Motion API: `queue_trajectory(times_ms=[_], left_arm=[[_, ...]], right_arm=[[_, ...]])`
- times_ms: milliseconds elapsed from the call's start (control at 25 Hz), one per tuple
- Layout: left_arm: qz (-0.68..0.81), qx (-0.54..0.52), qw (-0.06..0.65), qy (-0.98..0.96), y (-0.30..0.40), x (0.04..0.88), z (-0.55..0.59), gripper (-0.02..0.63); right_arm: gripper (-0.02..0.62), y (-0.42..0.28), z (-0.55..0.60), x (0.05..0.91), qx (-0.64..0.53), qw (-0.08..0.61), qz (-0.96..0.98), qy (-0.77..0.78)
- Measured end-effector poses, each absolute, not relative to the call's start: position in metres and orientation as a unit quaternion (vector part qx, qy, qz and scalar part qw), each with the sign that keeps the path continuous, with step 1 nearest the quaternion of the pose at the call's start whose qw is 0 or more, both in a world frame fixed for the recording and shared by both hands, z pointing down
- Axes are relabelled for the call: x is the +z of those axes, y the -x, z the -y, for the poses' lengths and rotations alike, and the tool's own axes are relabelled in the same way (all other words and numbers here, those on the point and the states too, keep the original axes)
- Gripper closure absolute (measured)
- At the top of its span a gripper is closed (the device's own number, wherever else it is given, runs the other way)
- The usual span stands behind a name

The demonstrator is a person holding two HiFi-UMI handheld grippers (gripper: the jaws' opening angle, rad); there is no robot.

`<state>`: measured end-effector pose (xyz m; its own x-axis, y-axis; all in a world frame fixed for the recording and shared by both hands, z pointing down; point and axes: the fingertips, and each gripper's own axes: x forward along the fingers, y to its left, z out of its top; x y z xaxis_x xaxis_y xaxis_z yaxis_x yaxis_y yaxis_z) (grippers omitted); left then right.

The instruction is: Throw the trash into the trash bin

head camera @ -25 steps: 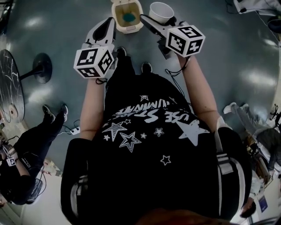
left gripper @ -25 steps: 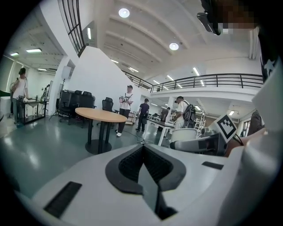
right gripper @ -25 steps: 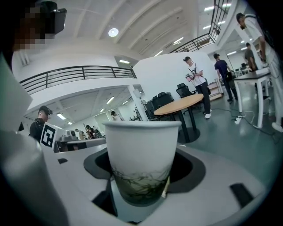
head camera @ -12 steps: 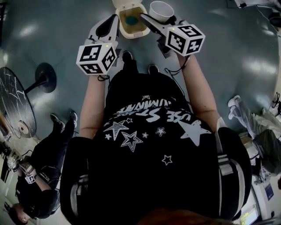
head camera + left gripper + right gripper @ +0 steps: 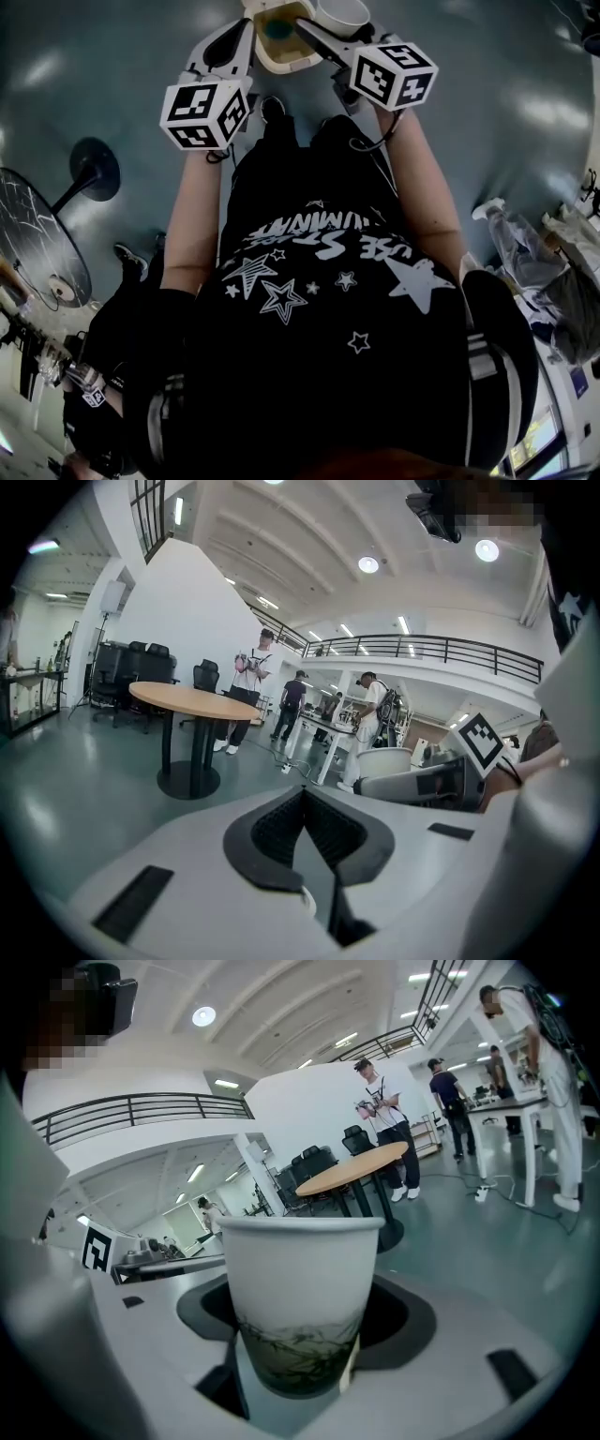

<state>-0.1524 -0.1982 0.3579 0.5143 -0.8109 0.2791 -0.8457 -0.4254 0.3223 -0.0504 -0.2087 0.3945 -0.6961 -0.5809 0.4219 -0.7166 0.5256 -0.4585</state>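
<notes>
A: Head view first. Where is the trash?
B: The paper cup [image 5: 345, 11] is in the right gripper [image 5: 323, 30], whose fingers stand wide and press on its sides. It is white, mouth up, with a plain white inside, and the picture's top edge cuts part of it off.
A: And the trash bin?
B: The trash bin [image 5: 287, 64] stands on the floor [image 5: 487, 122], just ahead of the person's shoes [image 5: 272, 108]. It is small and cream, its top open, with a blue-green patch [image 5: 277, 30] down inside. The cup shows just right of the bin's rim.
A: The left gripper?
B: The left gripper [image 5: 239, 33] points at the bin's left side.
A: What does the left gripper view give?
B: Its fingers [image 5: 272, 832] meet at the tips with nothing between them. To the right, the cup [image 5: 384, 761] sits in the other gripper. A round table [image 5: 187, 700] and several people [image 5: 248, 700] stand farther off.
A: And the right gripper view?
B: The cup [image 5: 300, 1288] fills the middle, upright, clamped between the fingers [image 5: 211, 1314]. It has a rolled rim, a white wall and a dark green leafy print round its lower part.
</notes>
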Motion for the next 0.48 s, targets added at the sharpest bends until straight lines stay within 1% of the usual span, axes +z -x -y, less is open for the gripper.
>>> queue_trajectory(times_ms=[480], left_arm=[[0.513, 0.070, 0.237, -0.822, 0.133, 0.402, 0.221, 0.595]], right_arm=[[0.272, 0.024, 0.239, 0.434, 0.327, 0.121, 0.866, -0.358]])
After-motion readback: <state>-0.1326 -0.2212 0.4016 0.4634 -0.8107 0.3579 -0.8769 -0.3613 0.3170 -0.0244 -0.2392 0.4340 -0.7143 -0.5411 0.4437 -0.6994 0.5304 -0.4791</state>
